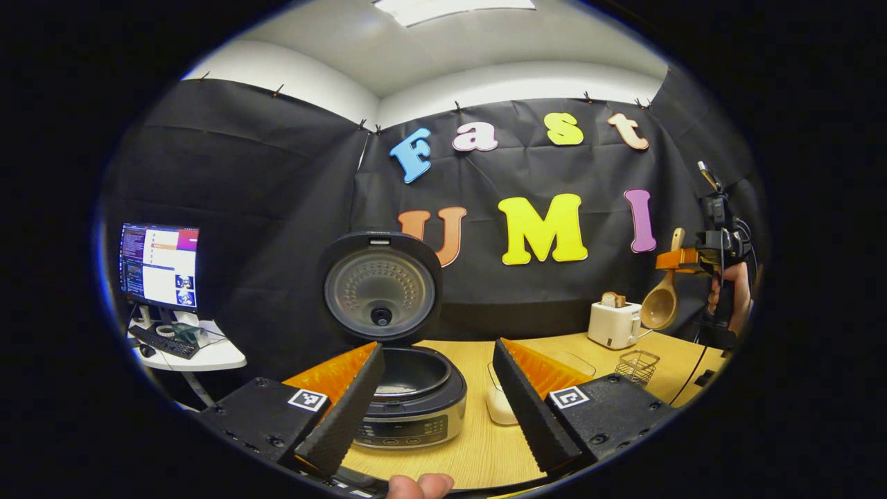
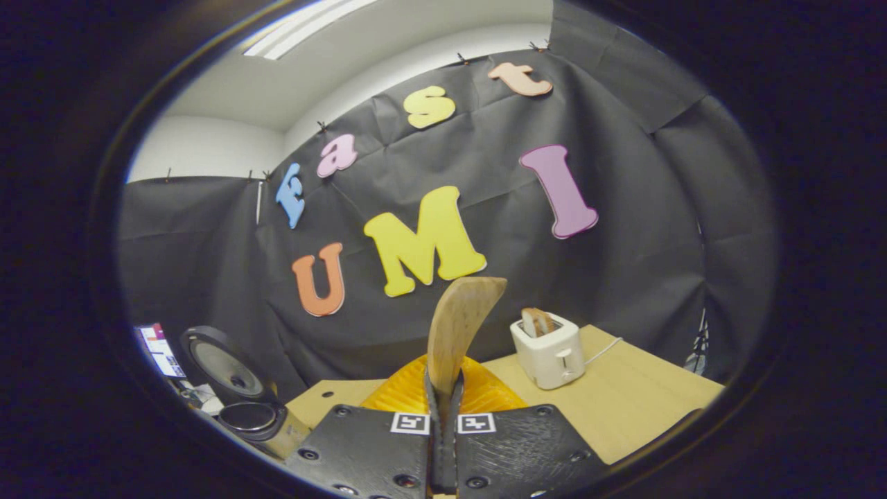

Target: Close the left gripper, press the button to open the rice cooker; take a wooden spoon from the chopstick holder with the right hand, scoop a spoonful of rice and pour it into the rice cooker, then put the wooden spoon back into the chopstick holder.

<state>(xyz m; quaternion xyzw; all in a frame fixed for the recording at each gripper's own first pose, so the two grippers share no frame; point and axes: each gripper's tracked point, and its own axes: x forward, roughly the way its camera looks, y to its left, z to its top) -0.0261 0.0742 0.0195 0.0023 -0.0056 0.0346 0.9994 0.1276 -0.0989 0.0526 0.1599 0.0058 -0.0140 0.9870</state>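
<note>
In the left gripper view we see our left gripper (image 1: 438, 409) at the bottom, jaws apart, framing the cooker (image 1: 409, 402), lid (image 1: 380, 289) raised, at lower centre on the table (image 1: 478, 450). At far right the spoon (image 1: 662, 301) hangs bowl-down above the holder (image 1: 637, 366), beside the toaster (image 1: 614, 323). In the right gripper view our right gripper (image 2: 443, 409) is clamped on the spoon handle (image 2: 457, 326) at centre.

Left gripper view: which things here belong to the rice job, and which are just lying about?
Job:
rice cooker, lid up
wooden spoon, held by the right gripper
wire chopstick holder
clear rice container, partly hidden
left gripper, open

Lying about:
toaster with bread
monitor
keyboard
</note>
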